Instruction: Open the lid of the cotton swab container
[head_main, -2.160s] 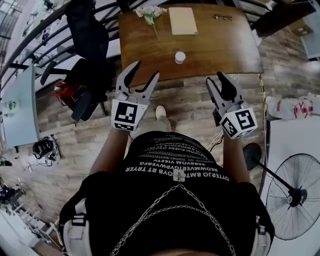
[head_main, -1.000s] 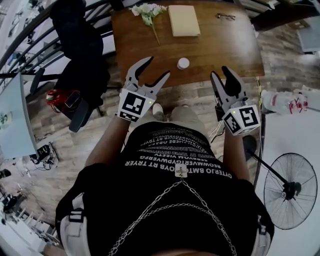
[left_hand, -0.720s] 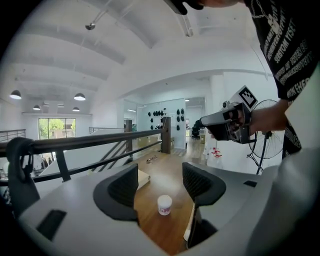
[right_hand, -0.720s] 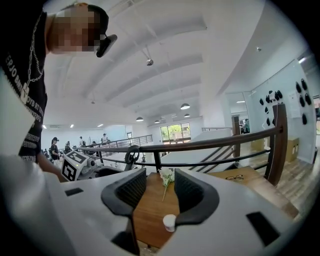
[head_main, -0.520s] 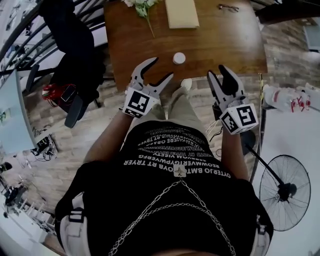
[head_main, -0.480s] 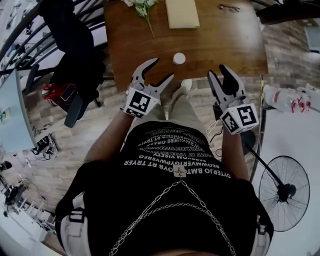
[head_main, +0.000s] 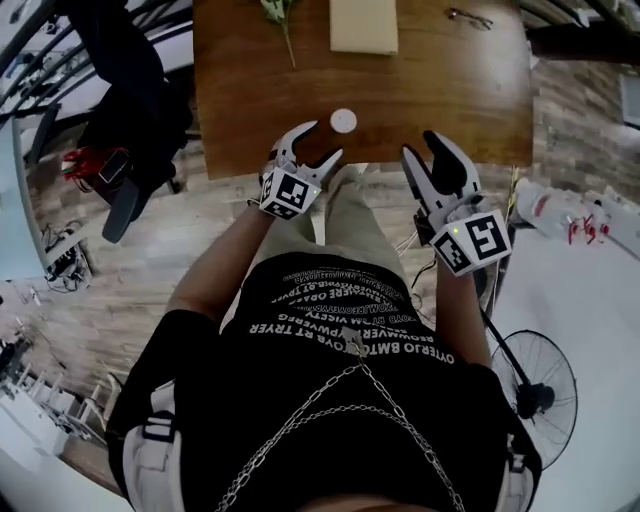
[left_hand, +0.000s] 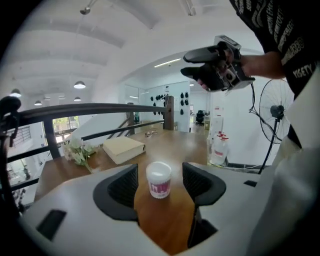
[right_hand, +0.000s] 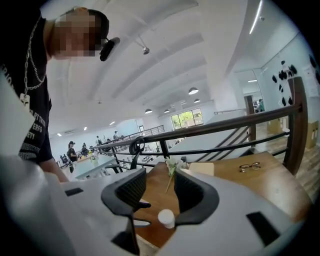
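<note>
approach step — the lid (left_hand: 159, 170) is not yet touched. the left gripper (head_main: 318, 143) has its jaws apart, framing the cotton swab container (left_hand: 159, 182) without contact; the right gripper (head_main: 422, 148) is also apart, empty. the container is a small white tub with a pink label, upright near the table (head_main: 440, 90) edge, top centre of the head view. next, probably: grip the body, lift the lid.

The counter (head_main: 450, 90) is warm brown wood. The cotton swab container (left_hand: 159, 181) is white with a magenta-red label. The left hand-held gripper (head_main: 318, 142) and the right hand-held gripper (head_main: 424, 150) each have a white body, black ribbed pads (left_hand: 122, 187) and a cube patterned with black-and-white square markers. The book (head_main: 363, 25) is pale beige. The shirt (head_main: 345, 320) is black with white lettering. The floor (head_main: 150, 270) shows grey-brown planks.
</note>
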